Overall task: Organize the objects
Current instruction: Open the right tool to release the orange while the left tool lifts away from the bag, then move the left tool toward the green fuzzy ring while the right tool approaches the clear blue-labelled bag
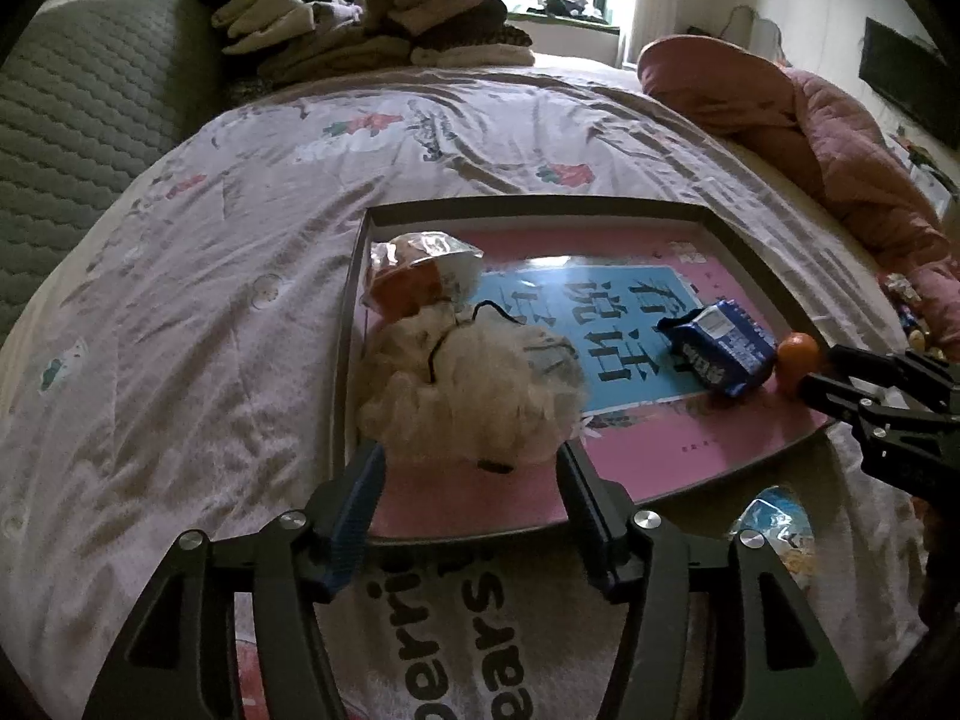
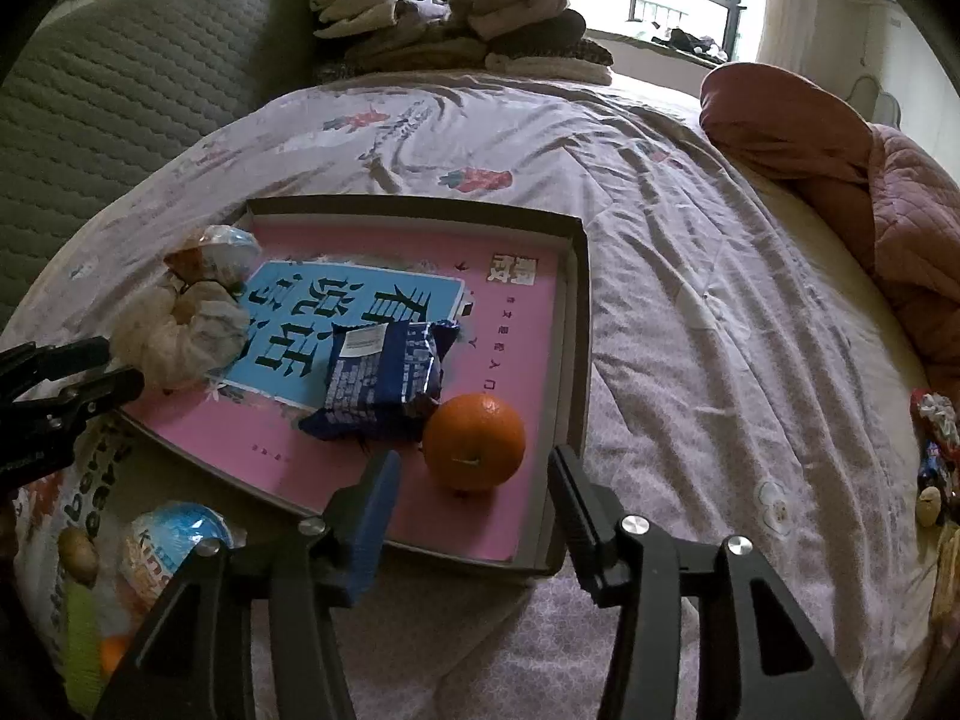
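A shallow grey tray with a pink and blue printed sheet inside lies on the bed. My left gripper stands open around the near edge of a cream fluffy scrunchie that rests on the tray; its pads do not squeeze it. Behind the scrunchie lies a clear-wrapped snack. A blue snack packet lies mid-tray. Beside it sits an orange, between the spread fingers of my open right gripper, with a gap on each side. Each gripper also shows in the other view: the right gripper, the left gripper.
The tray rests on a floral bedsheet. Folded clothes are stacked at the bed's far end and a pink quilt is bunched at the right. A white printed bag with a Kinder egg lies near the tray's front corner. Small items lie at the right edge.
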`<state>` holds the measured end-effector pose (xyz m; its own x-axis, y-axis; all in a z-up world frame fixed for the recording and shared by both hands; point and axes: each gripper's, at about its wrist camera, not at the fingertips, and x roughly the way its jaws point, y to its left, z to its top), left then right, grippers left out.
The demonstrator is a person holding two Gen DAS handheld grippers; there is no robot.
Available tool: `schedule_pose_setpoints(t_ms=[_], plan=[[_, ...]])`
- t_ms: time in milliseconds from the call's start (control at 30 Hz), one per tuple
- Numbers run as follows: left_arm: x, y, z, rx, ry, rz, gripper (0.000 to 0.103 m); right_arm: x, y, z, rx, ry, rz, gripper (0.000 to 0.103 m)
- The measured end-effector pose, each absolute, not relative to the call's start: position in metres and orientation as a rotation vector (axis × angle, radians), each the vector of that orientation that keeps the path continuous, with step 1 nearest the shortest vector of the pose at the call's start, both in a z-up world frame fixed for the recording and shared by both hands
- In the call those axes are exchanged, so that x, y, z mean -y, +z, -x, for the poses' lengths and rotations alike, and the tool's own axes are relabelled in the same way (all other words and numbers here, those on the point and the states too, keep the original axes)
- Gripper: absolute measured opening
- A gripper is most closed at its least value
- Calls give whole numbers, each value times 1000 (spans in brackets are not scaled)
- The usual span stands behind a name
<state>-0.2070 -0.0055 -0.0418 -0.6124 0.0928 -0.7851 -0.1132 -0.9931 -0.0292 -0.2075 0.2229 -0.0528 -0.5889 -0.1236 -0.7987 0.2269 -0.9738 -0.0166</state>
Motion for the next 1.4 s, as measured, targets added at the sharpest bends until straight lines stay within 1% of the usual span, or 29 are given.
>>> schedule_pose_setpoints(t_ms=[433,500,600,633,733,767,933,1100,1400], plan=[[7,-40,204,-23,2736,1311,61,-228,-48,207,-111,-2648,-1293,53],[7,-40,204,-22,2733,1317,62,-229,-46,207,-106,-2657,-1284,56],[8,-38,204,-15,2731,1319,62,-231,-43,206,-91,-2667,-1267,56],[8,-38,203,-15,2733,1315,62,-232,-42,206,-88,-2670,-1261,56],[9,-35,201,-11,2741,1297,69,-232,-37,204,-81,-2682,-1231,57],[9,-34,201,-9,2742,1292,69,-233,-35,203,-78,-2686,-1220,57],[9,-31,198,-8,2750,1275,70,-233,-26,200,-62,-2697,-1163,57],[8,-28,195,-9,2757,1259,71,-229,-19,195,-60,-2688,-1112,61],[6,-23,188,-26,2768,1229,72,-219,-6,184,-86,-2683,-1025,62]])
